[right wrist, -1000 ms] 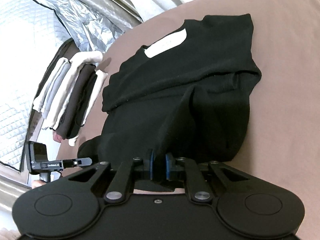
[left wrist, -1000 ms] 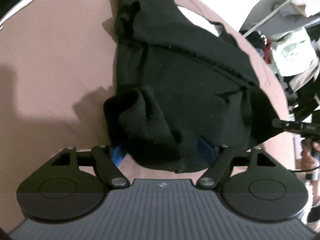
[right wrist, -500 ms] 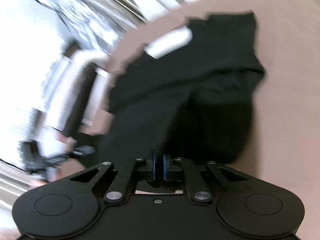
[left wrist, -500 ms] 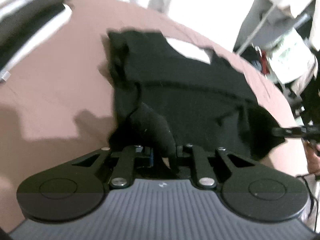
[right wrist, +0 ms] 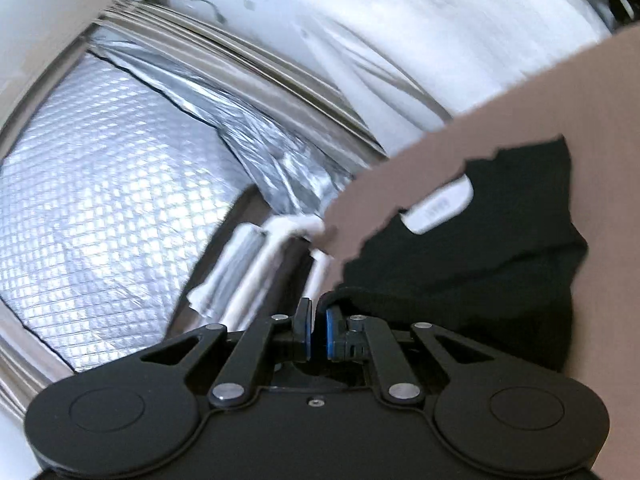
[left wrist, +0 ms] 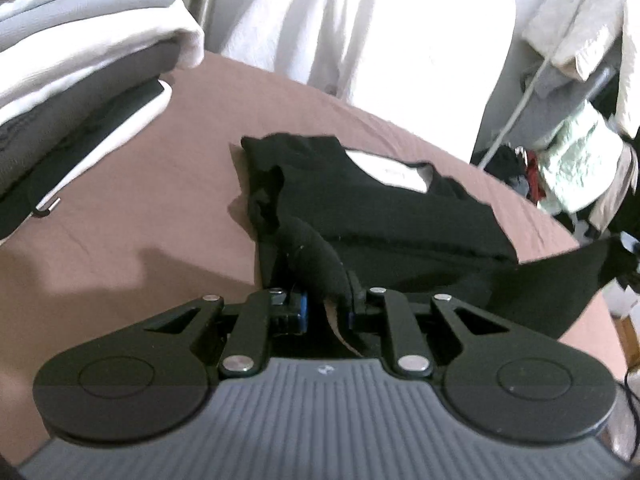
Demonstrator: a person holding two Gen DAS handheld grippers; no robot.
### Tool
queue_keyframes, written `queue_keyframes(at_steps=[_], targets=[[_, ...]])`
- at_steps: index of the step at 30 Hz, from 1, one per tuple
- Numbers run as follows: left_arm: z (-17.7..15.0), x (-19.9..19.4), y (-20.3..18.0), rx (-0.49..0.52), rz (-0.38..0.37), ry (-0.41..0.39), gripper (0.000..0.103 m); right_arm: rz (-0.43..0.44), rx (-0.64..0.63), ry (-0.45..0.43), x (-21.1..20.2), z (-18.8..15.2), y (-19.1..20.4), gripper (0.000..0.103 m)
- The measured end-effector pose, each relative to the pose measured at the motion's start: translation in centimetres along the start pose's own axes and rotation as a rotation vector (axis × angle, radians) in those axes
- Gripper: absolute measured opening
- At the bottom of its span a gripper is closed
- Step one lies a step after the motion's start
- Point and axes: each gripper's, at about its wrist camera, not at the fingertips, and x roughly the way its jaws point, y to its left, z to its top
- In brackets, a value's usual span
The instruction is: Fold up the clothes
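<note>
- The black garment (left wrist: 384,216) lay partly folded on the brown bed (left wrist: 140,216), its white neck label (left wrist: 390,170) at the far end.
- The left claw (left wrist: 324,300) was clamped on a bunched fold of the garment's near edge, the cloth rising out from between its blue pads.
- The right claw (right wrist: 317,334) was pinched together on a thin edge of the same garment (right wrist: 480,272), at its near left corner in that view.
- By my judgement the step in hand was lifting the near hem, both corners held, to fold it over.
- The next move seemed to call for carrying both corners evenly toward the far end, keeping the hem taut and level.
- A stack of folded clothes (left wrist: 80,40) sat at the far left.
</note>
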Motion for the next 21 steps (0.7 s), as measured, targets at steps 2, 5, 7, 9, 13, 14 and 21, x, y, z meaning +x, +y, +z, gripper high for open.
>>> queue_keyframes(at_steps=[2,5,7,9,13,14,21], targets=[[0.1,-0.1,0.2,-0.025,0.01,-0.006,0.016,0.0,-0.021,-0.034,-0.6,-0.2,0.6,0.01],[0.1,-0.1,0.7,-0.074,0.008,-0.003,0.016,-0.03,-0.041,-0.072,-1.0,-0.2,0.8,0.01],[0.1,0.0,0.9,-0.101,0.012,0.006,0.016,-0.052,-0.048,-0.089,-0.8,0.1,0.8,0.01],[-0.1,0.2,0.9,-0.106,0.025,0.008,0.016,-0.055,-0.035,-0.097,-0.6,0.3,0.7,0.01],[-0.3,0.3,0.5,-0.078,0.041,0.003,0.016,-0.077,-0.038,-0.093,-0.1,0.4,0.7,0.01],[-0.3,0.2,0.4,-0.069,0.047,0.001,0.016,-0.081,-0.042,-0.089,-0.1,0.4,0.7,0.01],[-0.2,-0.4,-0.2,-0.063,0.061,0.004,0.016,-0.107,-0.071,-0.094,-0.6,0.4,1.0,0.009]])
